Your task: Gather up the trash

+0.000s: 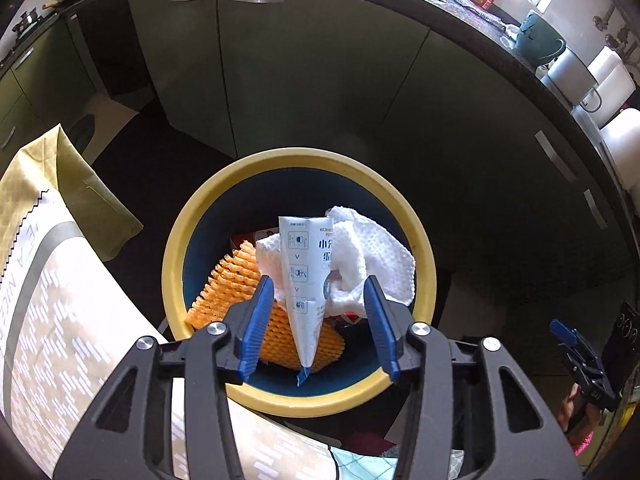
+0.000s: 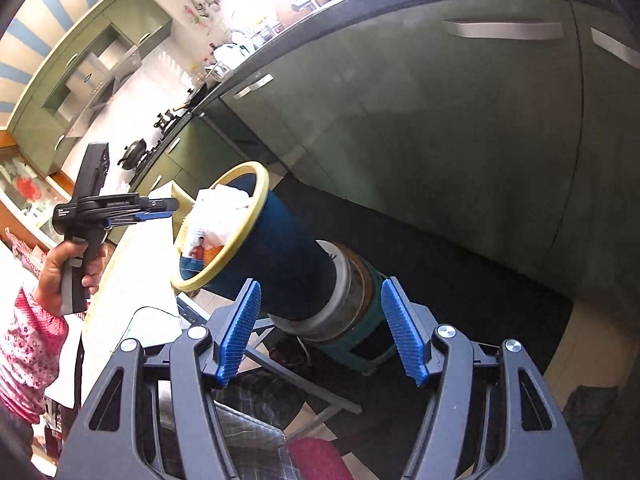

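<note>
Hovering: left claw [image 1: 320, 312] | glossy white packet [image 1: 304, 276] (cone-folded) | yellow-rimmed bin [image 1: 224, 196]

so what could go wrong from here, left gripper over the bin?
1. The white packet and the paper towel sit between the left gripper's parted pads above the yellow-rimmed bin; the towel could snag on a pad.
2. The bin already holds orange foam netting, so light trash may spill over the rim.
3. The bin stands on a stacked base; a bump could tip it.

Left wrist view: steeply downward, close above bin [image 1: 298, 184], rim centred. Right wrist view: oblique, farther off, bin [image 2: 276, 240] at 10 o'clock. Shared: bin, cabinets [image 1: 280, 80].
</note>
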Motion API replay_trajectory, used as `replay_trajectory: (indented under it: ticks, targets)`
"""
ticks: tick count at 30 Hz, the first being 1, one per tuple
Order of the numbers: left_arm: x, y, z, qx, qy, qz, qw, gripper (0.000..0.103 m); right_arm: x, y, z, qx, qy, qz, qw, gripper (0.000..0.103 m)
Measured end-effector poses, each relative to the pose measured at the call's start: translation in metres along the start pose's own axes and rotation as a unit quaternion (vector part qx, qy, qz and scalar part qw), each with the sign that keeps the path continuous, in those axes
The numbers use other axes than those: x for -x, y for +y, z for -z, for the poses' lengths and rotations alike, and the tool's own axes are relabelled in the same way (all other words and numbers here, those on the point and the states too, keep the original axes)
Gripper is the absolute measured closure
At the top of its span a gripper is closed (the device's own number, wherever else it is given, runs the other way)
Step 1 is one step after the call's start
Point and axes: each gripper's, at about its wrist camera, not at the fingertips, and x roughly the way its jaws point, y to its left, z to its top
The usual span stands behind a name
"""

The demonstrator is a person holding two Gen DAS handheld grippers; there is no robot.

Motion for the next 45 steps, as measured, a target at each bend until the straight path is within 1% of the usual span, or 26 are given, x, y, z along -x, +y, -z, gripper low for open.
replay_trajectory:
  ticks: [2, 4, 5, 6, 7, 8, 9, 10, 12, 13, 15, 17, 19, 21, 23, 24, 25, 28, 32, 34, 36, 39, 41, 42, 43, 45]
  targets:
    - [0.011, 0.003, 0.006, -0.001, -0.009, 0.003, 1.0, 0.058, -0.001, 0.008, 0.0, 0.006, 0.001, -0.004, 1.0, 0.04]
    - [0.027, 0.002, 0.016, -0.004, -0.03, 0.001, 0.9996, 0.056, 0.0, 0.014, 0.0, 0.014, 0.001, -0.006, 1.0, 0.039]
    - [0.039, 0.002, 0.023, 0.001, -0.044, 0.006, 0.999, 0.05, -0.003, 0.021, -0.001, 0.02, 0.002, -0.007, 1.0, 0.039]
    - [0.05, 0.001, 0.031, 0.008, -0.058, 0.012, 0.9982, 0.041, -0.002, 0.026, -0.001, 0.027, 0.002, -0.007, 1.0, 0.039]
    - [0.063, 0.001, 0.04, 0.015, -0.073, 0.015, 0.9971, 0.037, -0.003, 0.033, -0.002, 0.034, 0.002, -0.007, 0.999, 0.037]
    - [0.075, 0.002, 0.049, 0.021, -0.089, 0.014, 0.9957, 0.03, -0.002, 0.04, -0.001, 0.044, 0.002, -0.006, 0.999, 0.036]
    - [0.09, 0.002, 0.06, 0.023, -0.11, 0.013, 0.9935, 0.026, -0.002, 0.048, -0.001, 0.055, 0.003, -0.004, 0.998, 0.032]
    - [0.106, 0.001, 0.075, 0.025, -0.132, 0.011, 0.9909, 0.023, -0.001, 0.056, 0.0, 0.069, 0.005, -0.001, 0.998, 0.03]
    - [0.139, 0.001, 0.108, 0.035, -0.174, -0.008, 0.984, 0.008, 0.001, 0.073, 0.003, 0.095, 0.005, 0.003, 0.995, 0.027]
    - [0.156, 0.001, 0.126, 0.042, -0.197, -0.02, 0.9792, 0.007, 0.002, 0.081, 0.003, 0.109, 0.006, 0.002, 0.994, 0.024]
    - [0.183, 0.001, 0.161, 0.056, -0.236, -0.054, 0.9687, 0.007, 0.004, 0.099, 0.007, 0.134, 0.008, -0.004, 0.991, 0.022]
    - [0.208, 0.005, 0.197, 0.078, -0.259, -0.101, 0.9573, 0.007, 0.005, 0.115, 0.011, 0.154, 0.009, -0.014, 0.988, 0.02]
    - [0.227, 0.003, 0.221, 0.099, -0.279, -0.145, 0.9439, 0.007, 0.007, 0.134, 0.016, 0.176, 0.009, -0.028, 0.984, 0.015]
    - [0.246, 0.009, 0.257, 0.122, -0.303, -0.192, 0.9256, 0.007, 0.008, 0.155, 0.022, 0.203, 0.009, -0.04, 0.978, 0.012]
    - [0.264, 0.01, 0.293, 0.148, -0.319, -0.242, 0.9043, 0.007, 0.011, 0.174, 0.031, 0.23, 0.008, -0.049, 0.972, 0.008]
    - [0.274, 0.013, 0.31, 0.161, -0.327, -0.258, 0.8948, 0.007, 0.012, 0.183, 0.035, 0.243, 0.007, -0.054, 0.968, 0.006]
    - [0.282, 0.014, 0.326, 0.177, -0.333, -0.268, 0.8865, 0.007, 0.014, 0.193, 0.04, 0.258, 0.006, -0.059, 0.964, 0.005]
    - [0.304, 0.018, 0.373, 0.215, -0.347, -0.279, 0.8691, 0.007, 0.019, 0.222, 0.055, 0.296, 0.002, -0.066, 0.953, 0.005]
    - [0.321, 0.018, 0.426, 0.269, -0.35, -0.304, 0.8444, 0.007, 0.029, 0.252, 0.074, 0.336, -0.013, -0.074, 0.939, 0.005]
    - [0.327, 0.018, 0.448, 0.292, -0.348, -0.316, 0.8331, 0.007, 0.036, 0.263, 0.082, 0.351, -0.022, -0.075, 0.933, 0.005]
    - [0.331, 0.016, 0.467, 0.31, -0.351, -0.331, 0.819, 0.007, 0.043, 0.271, 0.088, 0.36, -0.032, -0.077, 0.929, 0.005]
    - [0.336, 0.011, 0.486, 0.319, -0.356, -0.367, 0.7979, 0.007, 0.059, 0.277, 0.095, 0.366, -0.048, -0.081, 0.926, 0.005]
    - [0.34, 0.008, 0.494, 0.324, -0.358, -0.38, 0.7889, 0.007, 0.07, 0.279, 0.099, 0.37, -0.061, -0.079, 0.924, 0.005]
    - [0.342, 0.005, 0.497, 0.322, -0.362, -0.382, 0.7869, 0.007, 0.076, 0.28, 0.1, 0.37, -0.068, -0.079, 0.923, 0.005]
    - [0.345, 0.004, 0.499, 0.321, -0.366, -0.383, 0.7857, 0.007, 0.082, 0.279, 0.1, 0.368, -0.073, -0.081, 0.923, 0.005]
    - [0.351, 0.002, 0.5, 0.318, -0.372, -0.378, 0.7862, 0.007, 0.091, 0.279, 0.101, 0.364, -0.086, -0.08, 0.924, 0.005]
